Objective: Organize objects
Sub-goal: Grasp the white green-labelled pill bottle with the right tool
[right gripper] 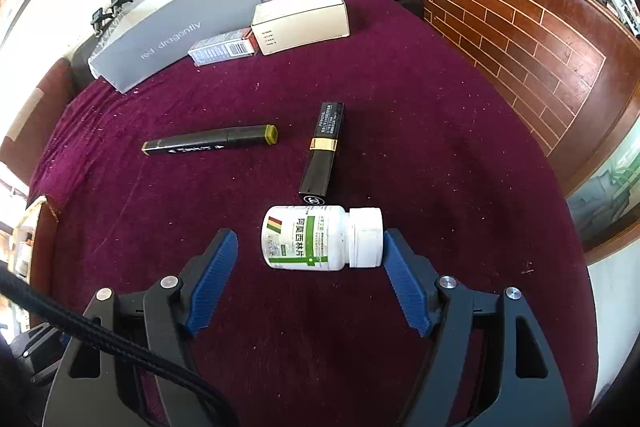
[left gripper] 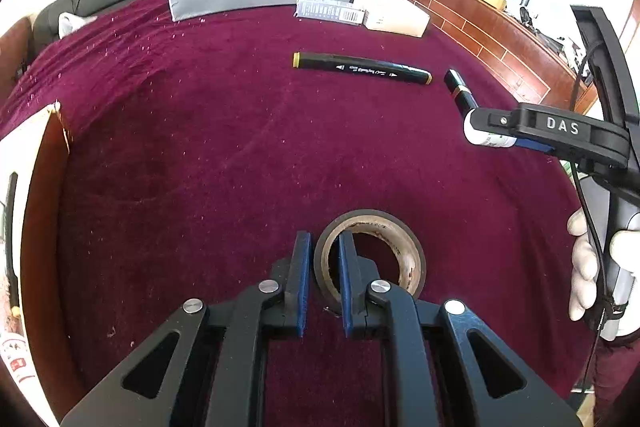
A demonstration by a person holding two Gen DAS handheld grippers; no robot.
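left wrist view shows the left gripper [left gripper: 324, 267] clamped on the near wall of a tape roll [left gripper: 370, 255] lying flat on the maroon cloth [left gripper: 200, 147]: 1 pad sits outside the ring, the other inside its hole. at 12 o'clock from the roll lies a marker [left gripper: 362, 67], and at 1 o'clock a black tube [left gripper: 460, 89] with a gold band. at 2 o'clock the right gripper [left gripper: 490, 131] reaches in, held by a gloved hand [left gripper: 588, 259].

right wrist view shows the right gripper [right gripper: 310, 255] with jaws spread wide around a white pill bottle [right gripper: 320, 237] lying on its side, cap toward 3 o'clock. the right pad is at the cap, touching or nearly so; the left pad stands clear of the bottle's base. the tube [right gripper: 322, 149] lies at 12 o'clock, just beyond the bottle. a grey box [right gripper: 172, 31], a small carton [right gripper: 222, 49] and a white box [right gripper: 300, 21] sit at the far edge.
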